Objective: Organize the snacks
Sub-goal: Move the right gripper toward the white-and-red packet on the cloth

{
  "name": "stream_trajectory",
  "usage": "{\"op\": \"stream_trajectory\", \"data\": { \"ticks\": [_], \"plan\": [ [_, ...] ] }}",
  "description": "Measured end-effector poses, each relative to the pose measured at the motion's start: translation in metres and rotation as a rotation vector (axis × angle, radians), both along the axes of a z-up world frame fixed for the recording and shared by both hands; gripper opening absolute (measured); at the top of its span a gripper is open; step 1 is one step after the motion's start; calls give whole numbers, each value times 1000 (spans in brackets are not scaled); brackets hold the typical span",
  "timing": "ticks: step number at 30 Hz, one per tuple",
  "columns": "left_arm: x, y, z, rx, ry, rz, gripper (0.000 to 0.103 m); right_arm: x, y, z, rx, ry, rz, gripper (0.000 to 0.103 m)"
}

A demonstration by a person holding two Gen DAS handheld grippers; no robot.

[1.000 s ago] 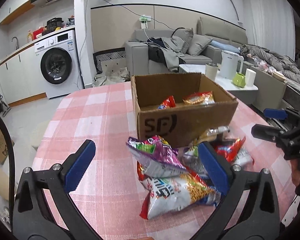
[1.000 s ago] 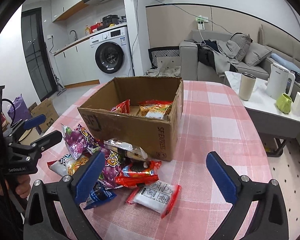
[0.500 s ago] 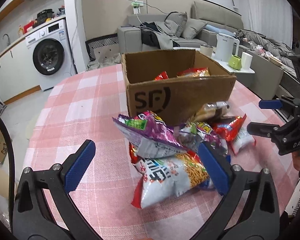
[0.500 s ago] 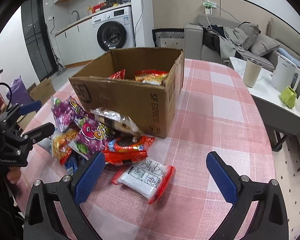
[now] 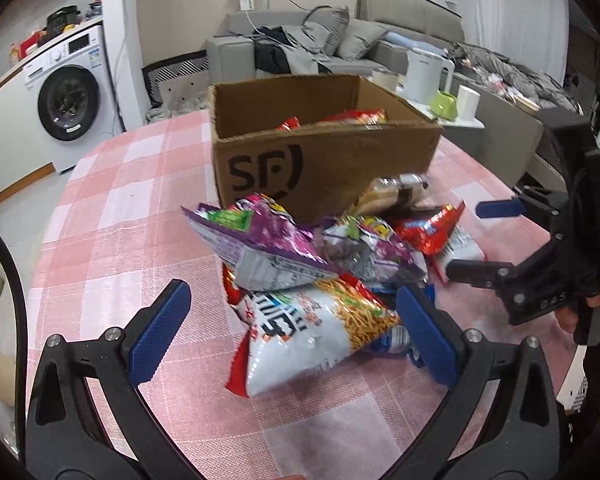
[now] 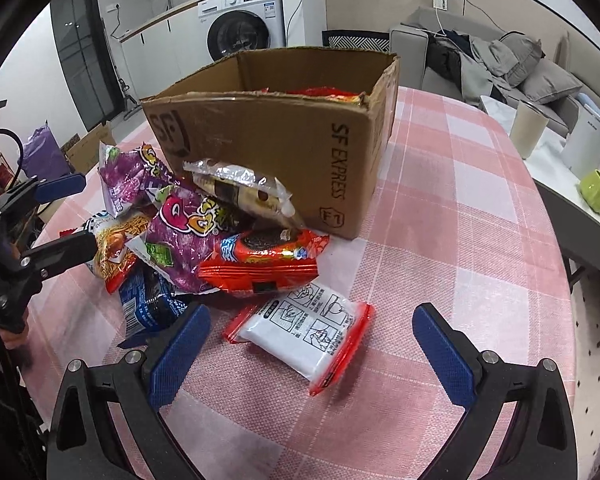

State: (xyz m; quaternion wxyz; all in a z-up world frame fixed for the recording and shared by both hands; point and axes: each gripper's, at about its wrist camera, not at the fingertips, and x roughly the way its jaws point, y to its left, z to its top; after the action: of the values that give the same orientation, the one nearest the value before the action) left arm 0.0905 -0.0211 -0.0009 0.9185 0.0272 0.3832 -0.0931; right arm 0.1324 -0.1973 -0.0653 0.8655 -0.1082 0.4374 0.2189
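A: Grippers? 
B: Left gripper [image 5: 296, 336] and right gripper [image 6: 310, 354] both spread wide, empty.
A: Snacks? 
B: Pile of packets [image 5: 324, 264] at 12 o'clock of left, mostly unsorted. Few bags inside SF cardboard box [image 6: 284, 140] beyond. Early stage, I'd judge.

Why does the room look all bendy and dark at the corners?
Left wrist view: fisheye lens curves the walls, black rim at corners, brown cardboard box slightly blurred. Right wrist view: same bending, shiny glare on the clear plastic snack packet.
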Motion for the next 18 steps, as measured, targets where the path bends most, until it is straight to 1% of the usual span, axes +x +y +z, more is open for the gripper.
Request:
{"op": "stream_trajectory", "data": {
  "ticks": [5,10,12,14,16,18],
  "plan": [
    [3,-8,-9,20,24,-14,102,6,2,-12,-6,21,-17,103],
    [10,-8,-13,-8,57,-7,103,15,-7,-16,-9,45,-53,103],
    [10,-6,-15,-1,71,-14,103,18,-12,-17,-4,59,-58,103],
    [11,-3,-20,10,103,-33,103,20,-16,-18,-9,70,-59,103],
    [11,-2,-22,32,112,-36,103,22,-21,-20,-8,85,-61,103],
    [13,0,-27,34,125,-40,103,25,-24,-20,-3,92,-64,103]
  ]
}}
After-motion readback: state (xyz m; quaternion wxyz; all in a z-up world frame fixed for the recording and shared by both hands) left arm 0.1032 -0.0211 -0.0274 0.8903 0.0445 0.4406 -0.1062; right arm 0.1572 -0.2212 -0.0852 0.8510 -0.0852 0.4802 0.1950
